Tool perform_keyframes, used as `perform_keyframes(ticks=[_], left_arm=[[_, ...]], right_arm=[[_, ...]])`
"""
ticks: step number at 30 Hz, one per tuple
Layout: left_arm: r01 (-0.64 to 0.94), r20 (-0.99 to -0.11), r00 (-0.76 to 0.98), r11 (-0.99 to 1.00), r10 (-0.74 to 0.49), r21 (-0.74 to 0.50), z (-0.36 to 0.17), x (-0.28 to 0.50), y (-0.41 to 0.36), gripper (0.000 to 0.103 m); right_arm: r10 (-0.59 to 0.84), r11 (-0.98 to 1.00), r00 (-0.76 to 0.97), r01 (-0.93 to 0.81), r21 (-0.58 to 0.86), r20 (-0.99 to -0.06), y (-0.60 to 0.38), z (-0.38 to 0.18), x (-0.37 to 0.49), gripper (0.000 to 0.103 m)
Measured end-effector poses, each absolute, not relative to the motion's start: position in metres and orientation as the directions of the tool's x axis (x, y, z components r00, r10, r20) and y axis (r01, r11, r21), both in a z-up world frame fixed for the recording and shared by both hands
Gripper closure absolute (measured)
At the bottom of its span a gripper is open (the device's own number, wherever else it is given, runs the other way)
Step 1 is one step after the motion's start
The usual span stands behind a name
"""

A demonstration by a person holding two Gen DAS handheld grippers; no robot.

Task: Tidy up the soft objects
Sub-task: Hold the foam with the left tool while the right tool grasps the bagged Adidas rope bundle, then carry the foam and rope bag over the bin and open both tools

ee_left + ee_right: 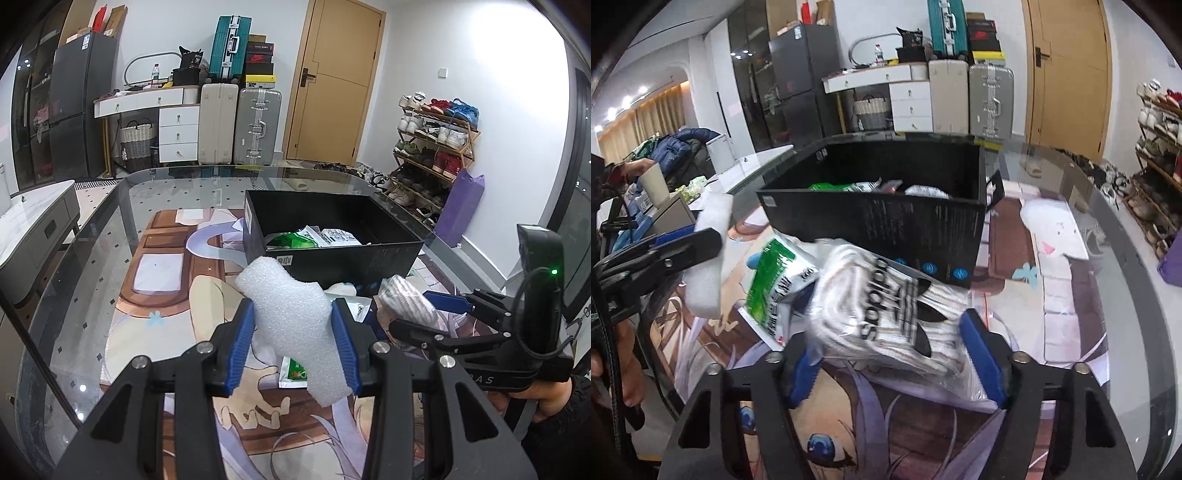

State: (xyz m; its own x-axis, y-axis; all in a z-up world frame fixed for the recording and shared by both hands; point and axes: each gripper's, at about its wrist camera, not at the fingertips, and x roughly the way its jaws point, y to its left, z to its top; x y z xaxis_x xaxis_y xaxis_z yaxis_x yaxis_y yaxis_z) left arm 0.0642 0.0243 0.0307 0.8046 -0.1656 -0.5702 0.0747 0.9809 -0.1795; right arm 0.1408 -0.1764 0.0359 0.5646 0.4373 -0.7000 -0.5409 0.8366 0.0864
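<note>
Glass tabletop (92,236) over a cartoon mat, suitcases (238,125) and a door (332,81) behind. My left gripper (295,332) pinches a foam piece (291,306) tight; my right gripper (897,354), half-wide, presses a sock pack (886,314) before the black box (886,218).

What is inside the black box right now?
The black box holds a green packet and white printed packets. Anything beneath them, and its floor, is hidden.

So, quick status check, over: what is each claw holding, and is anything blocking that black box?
Left gripper shut on foam piece. Right gripper around the bagged socks. Black box open, partly filled, path clear.
</note>
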Motion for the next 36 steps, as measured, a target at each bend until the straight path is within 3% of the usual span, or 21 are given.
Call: perform_keyframes(ticks=[10, 11, 12, 15, 36], left_arm=[[0.078, -0.564, 0.808, 0.98, -0.169, -0.183, 0.033, 0.062, 0.022, 0.062], [0.077, -0.565, 0.808, 0.98, -0.169, -0.183, 0.033, 0.061, 0.022, 0.062], [0.078, -0.564, 0.808, 0.98, -0.169, -0.183, 0.033, 0.061, 0.022, 0.062], [0.077, -0.562, 0.81, 0.98, -0.168, -0.182, 0.033, 0.061, 0.022, 0.062], [0.082, -0.503, 0.845, 0.975, -0.178, -0.208, 0.054, 0.056, 0.029, 0.062]], right_arm=[[0.455, 0.832, 0.577, -0.546, 0.094, -0.679, -0.178, 0.043, 0.131, 0.048], [0.458, 0.831, 0.582, -0.549, 0.092, -0.672, -0.177, 0.045, 0.13, 0.051], [0.457, 0.832, 0.596, -0.549, 0.081, -0.661, -0.176, 0.047, 0.128, 0.066], [0.446, 0.841, 0.638, -0.539, 0.05, -0.627, -0.175, 0.057, 0.122, 0.075], [0.507, 0.82, 0.683, -0.569, 0.052, -0.526, -0.174, 0.104, 0.094, 0.081]])
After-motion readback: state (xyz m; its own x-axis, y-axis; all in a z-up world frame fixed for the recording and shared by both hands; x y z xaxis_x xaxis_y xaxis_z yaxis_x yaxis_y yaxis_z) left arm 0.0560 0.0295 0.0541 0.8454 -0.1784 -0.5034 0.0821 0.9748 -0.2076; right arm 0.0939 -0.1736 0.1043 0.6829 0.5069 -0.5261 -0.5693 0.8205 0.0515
